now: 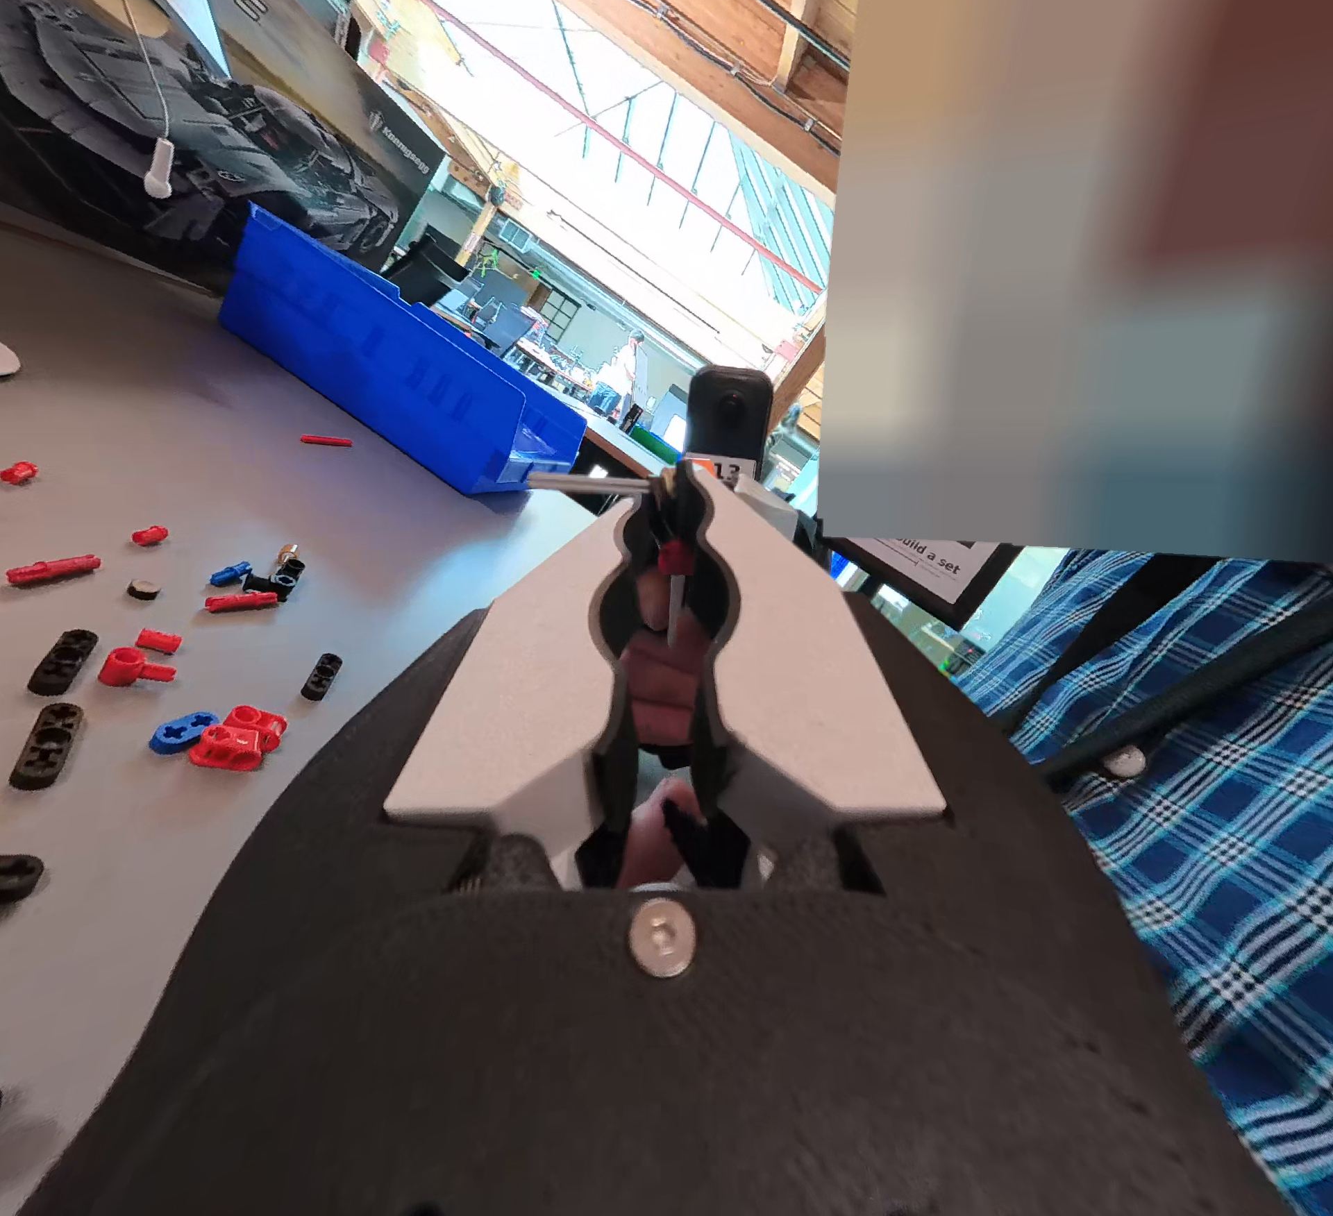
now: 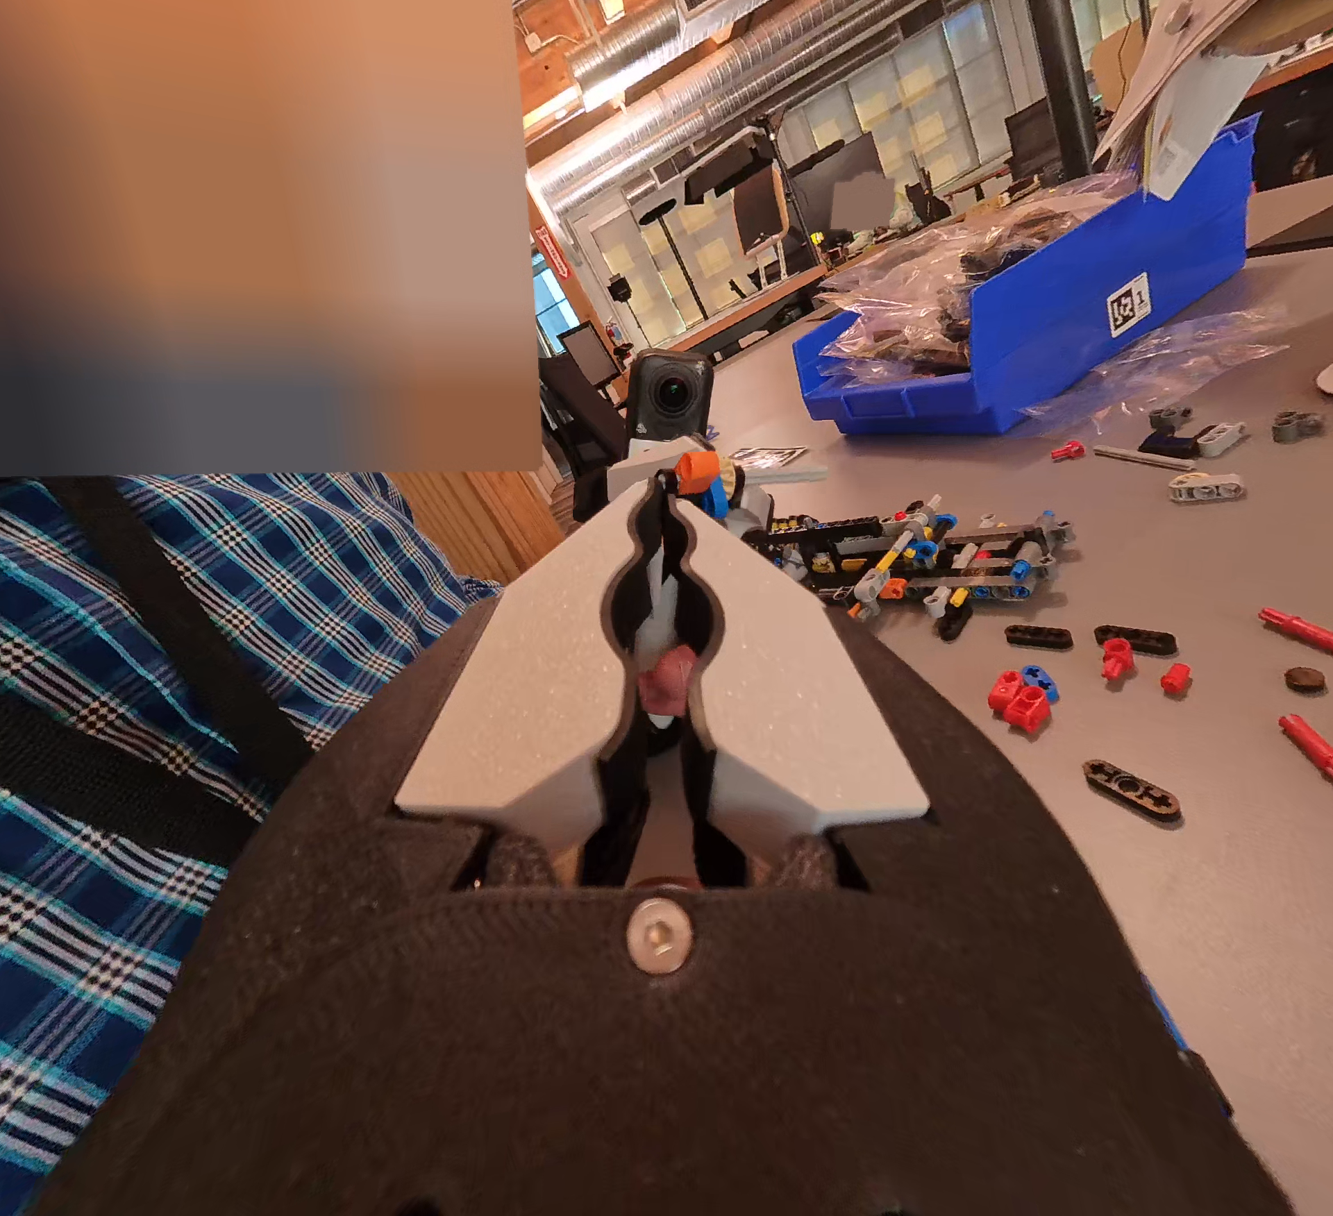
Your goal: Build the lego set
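My left gripper [image 1: 674,478] and right gripper [image 2: 667,482] are raised above the grey table [image 1: 216,388], tip to tip, both shut. They meet on a small lego sub-assembly. In the left wrist view it shows a red piece [image 1: 674,557] between the fingers and a grey axle [image 1: 584,482] sticking out left. In the right wrist view it shows orange [image 2: 696,471] and blue parts [image 2: 714,500] with a tan gear beyond the tips. A long black lego chassis [image 2: 938,561] lies on the table [image 2: 1082,893]. The exact grip points are hidden.
A blue bin [image 2: 1046,330] holds plastic bags of parts; it also shows in the left wrist view [image 1: 404,359]. Loose red, black and blue pieces [image 1: 216,738] [image 2: 1024,691] lie scattered. The set's box [image 1: 180,121] stands behind. A person in a plaid shirt [image 1: 1190,821] is close. Both grippers' tips are close together, under 4 cm apart.
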